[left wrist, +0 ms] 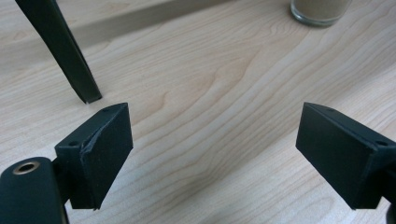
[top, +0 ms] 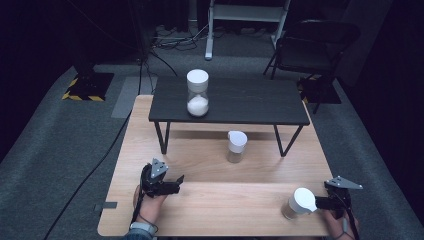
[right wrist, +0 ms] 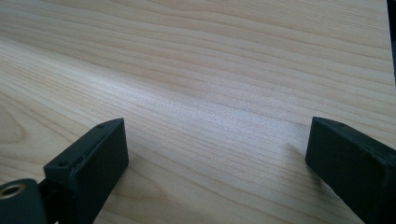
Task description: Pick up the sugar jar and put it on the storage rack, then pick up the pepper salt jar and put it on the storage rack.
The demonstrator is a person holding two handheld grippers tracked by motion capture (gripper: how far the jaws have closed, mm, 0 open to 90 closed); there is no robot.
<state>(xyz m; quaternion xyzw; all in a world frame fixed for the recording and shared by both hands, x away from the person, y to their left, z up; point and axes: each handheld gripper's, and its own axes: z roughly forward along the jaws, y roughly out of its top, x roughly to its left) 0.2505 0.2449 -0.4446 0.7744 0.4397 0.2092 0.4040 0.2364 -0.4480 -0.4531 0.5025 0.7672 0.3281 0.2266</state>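
Both sets of jaws stand wide and empty over the tabletop (top: pixel 225 212). The white-lidded jar (top: pixel 299 203) sits just beside the right gripper (top: pixel 319 203), not between its jaws; in the right gripper view we see bare wood ahead. We judge the right hand should swing round until the jar is centred between the jaws, then close low on the glass. The left gripper (left wrist: pixel 215 154) has a second jar (left wrist: pixel 320 9) far ahead to its right, and a black shelf leg (left wrist: pixel 65 51) to its left.

Recording studio or lab set, black drapes beyond the surface (top: pixel 215 210), hazard-taped stand base (top: pixel 84 87) on grey carpet, floor cables (top: pixel 172 40), folding chair (top: pixel 312 45) behind
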